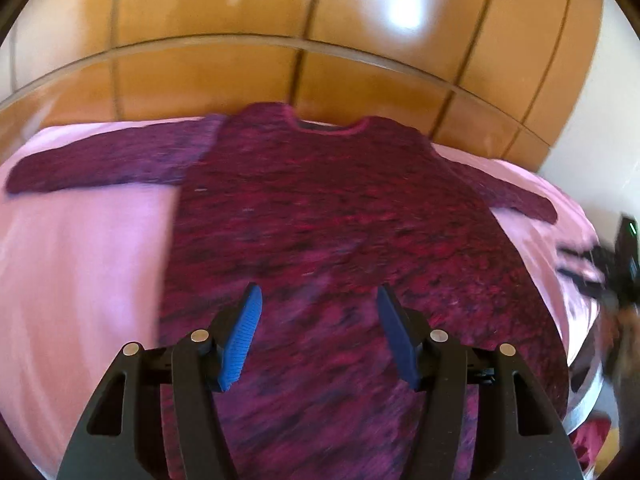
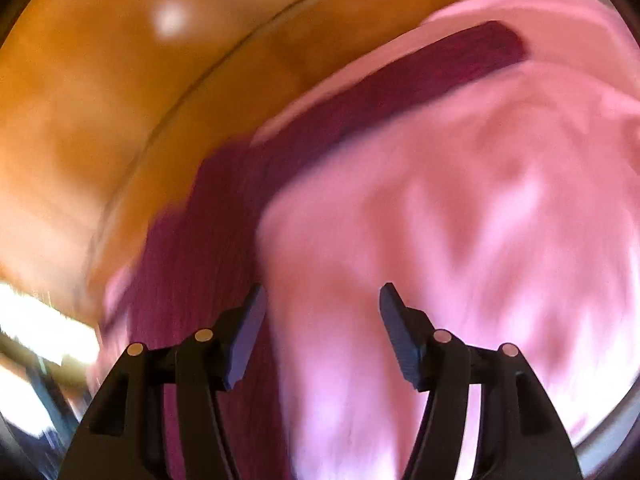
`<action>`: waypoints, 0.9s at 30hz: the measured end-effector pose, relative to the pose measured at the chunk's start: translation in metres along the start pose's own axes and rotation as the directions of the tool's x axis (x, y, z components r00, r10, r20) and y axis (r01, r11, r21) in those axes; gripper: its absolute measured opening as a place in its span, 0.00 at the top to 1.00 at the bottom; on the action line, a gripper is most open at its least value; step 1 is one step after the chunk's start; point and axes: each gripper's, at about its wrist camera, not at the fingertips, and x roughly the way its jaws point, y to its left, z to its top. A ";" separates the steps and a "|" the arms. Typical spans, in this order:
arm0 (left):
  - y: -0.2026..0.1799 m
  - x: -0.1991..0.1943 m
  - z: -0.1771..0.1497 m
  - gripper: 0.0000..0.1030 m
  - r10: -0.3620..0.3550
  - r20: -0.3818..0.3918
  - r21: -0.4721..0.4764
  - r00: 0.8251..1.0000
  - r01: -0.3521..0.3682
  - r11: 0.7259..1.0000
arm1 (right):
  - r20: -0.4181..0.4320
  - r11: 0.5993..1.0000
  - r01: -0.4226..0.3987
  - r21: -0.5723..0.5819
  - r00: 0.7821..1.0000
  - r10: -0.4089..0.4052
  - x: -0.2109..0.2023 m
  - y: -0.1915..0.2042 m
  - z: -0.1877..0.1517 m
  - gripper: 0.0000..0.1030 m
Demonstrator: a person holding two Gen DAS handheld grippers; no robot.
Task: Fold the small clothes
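Note:
A dark red and purple knit sweater (image 1: 340,220) lies flat and spread on a pink sheet (image 1: 80,264), neck at the far side, both sleeves stretched out sideways. My left gripper (image 1: 318,300) is open and empty above the sweater's lower body. My right gripper (image 2: 322,300) is open and empty above the pink sheet (image 2: 460,220), with the sweater's side and right sleeve (image 2: 360,108) to its left. The right wrist view is blurred. The right gripper also shows as a dark blurred shape at the right edge of the left wrist view (image 1: 600,276).
A glossy wooden wardrobe (image 1: 320,40) stands behind the bed, close to the sweater's neck. A pale wall (image 1: 600,120) is at the far right. The bed's right edge drops off near the blurred shape.

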 end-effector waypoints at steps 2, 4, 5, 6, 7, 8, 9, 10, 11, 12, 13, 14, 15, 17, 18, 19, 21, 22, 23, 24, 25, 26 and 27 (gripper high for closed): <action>-0.011 0.011 -0.001 0.43 -0.001 -0.011 0.031 1.000 0.001 1.000 | 0.060 0.992 0.012 0.126 0.998 -0.020 0.013 -0.021 0.032 0.45; -0.017 0.021 -0.005 0.43 0.005 -0.036 0.060 0.999 -0.002 0.998 | 0.100 0.974 0.005 0.228 0.995 -0.028 0.029 -0.039 0.061 0.48; -0.018 0.027 -0.007 0.43 0.010 -0.055 0.065 0.998 -0.006 0.998 | 0.121 0.957 0.004 0.291 0.992 -0.040 0.039 -0.050 0.077 0.50; -0.017 0.033 -0.010 0.43 0.013 -0.072 0.062 0.997 -0.008 0.998 | 0.131 0.944 -0.004 0.330 0.991 -0.042 0.045 -0.056 0.087 0.50; -0.017 0.037 -0.011 0.43 0.010 -0.086 0.055 0.996 -0.005 0.998 | 0.138 0.933 -0.012 0.359 0.990 -0.041 0.051 -0.060 0.095 0.50; -0.016 0.039 -0.013 0.43 0.005 -0.100 0.047 0.995 0.000 0.999 | 0.145 0.920 -0.011 0.391 0.988 -0.049 0.061 -0.065 0.107 0.50; -0.014 0.043 -0.016 0.43 0.005 -0.111 0.040 0.994 -0.001 0.999 | 0.143 0.914 -0.006 0.405 0.988 -0.057 0.069 -0.067 0.115 0.50; -0.013 0.045 -0.018 0.43 0.006 -0.113 0.038 0.994 -0.001 0.999 | 0.137 0.912 0.008 0.410 0.988 -0.070 0.076 -0.066 0.119 0.51; -0.012 0.046 -0.019 0.43 0.006 -0.114 0.039 0.993 -0.001 0.999 | 0.129 0.912 0.036 0.409 0.987 -0.096 0.080 -0.067 0.127 0.58; -0.012 0.046 -0.020 0.43 0.006 -0.114 0.041 0.993 -0.002 0.999 | 0.121 0.916 0.059 0.398 0.986 -0.116 0.086 -0.062 0.130 0.76; -0.013 0.048 -0.021 0.43 0.006 -0.115 0.041 0.993 -0.001 0.999 | 0.116 0.923 0.084 0.376 0.984 -0.136 0.090 -0.059 0.135 0.85; -0.012 0.048 -0.021 0.42 0.007 -0.118 0.040 0.993 -0.002 0.999 | 0.122 0.930 0.102 0.354 0.980 -0.155 0.086 -0.059 0.138 0.88; -0.011 0.049 -0.022 0.42 0.005 -0.123 0.037 0.992 0.000 0.999 | 0.156 0.936 0.109 0.335 0.973 -0.169 0.078 -0.055 0.141 0.89; -0.008 0.049 -0.024 0.42 -0.005 -0.126 0.027 0.992 0.008 1.000 | 0.219 0.943 0.124 0.308 0.956 -0.197 0.061 -0.056 0.133 0.90; -0.006 0.049 -0.024 0.42 -0.010 -0.129 0.020 0.992 0.013 1.000 | 0.235 0.943 0.165 0.290 0.943 -0.237 0.052 -0.058 0.128 0.90; -0.002 0.050 -0.024 0.42 -0.017 -0.130 0.012 0.991 0.019 1.000 | 0.230 0.936 0.209 0.282 0.933 -0.278 0.049 -0.063 0.123 0.90; 0.002 0.050 -0.026 0.42 -0.029 -0.129 0.006 0.991 0.030 1.000 | 0.184 0.921 0.254 0.297 0.931 -0.316 0.056 -0.083 0.116 0.91; 0.005 0.050 -0.027 0.42 -0.033 -0.129 0.008 0.991 0.034 0.999 | 0.164 0.917 0.241 0.319 0.939 -0.304 0.060 -0.093 0.112 0.90; 0.006 0.049 -0.026 0.42 -0.034 -0.128 0.008 0.991 0.035 0.999 | 0.177 0.921 0.211 0.327 0.944 -0.279 0.061 -0.098 0.107 0.90; 0.008 0.048 -0.026 0.42 -0.035 -0.129 0.005 0.991 0.036 0.999 | 0.185 0.922 0.212 0.324 0.941 -0.281 0.058 -0.097 0.106 0.86; 0.009 0.046 -0.026 0.42 -0.038 -0.131 0.000 0.991 0.038 0.999 | 0.182 0.923 0.210 0.324 0.943 -0.278 0.059 -0.092 0.107 0.84; 0.010 0.044 -0.024 0.42 -0.048 -0.131 -0.013 0.990 0.047 0.999 | 0.175 0.923 0.217 0.316 0.943 -0.282 0.057 -0.088 0.107 0.77; 0.016 0.039 -0.022 0.42 -0.069 -0.121 -0.044 0.990 0.064 0.997 | 0.177 0.925 0.221 0.310 0.942 -0.284 0.053 -0.088 0.105 0.59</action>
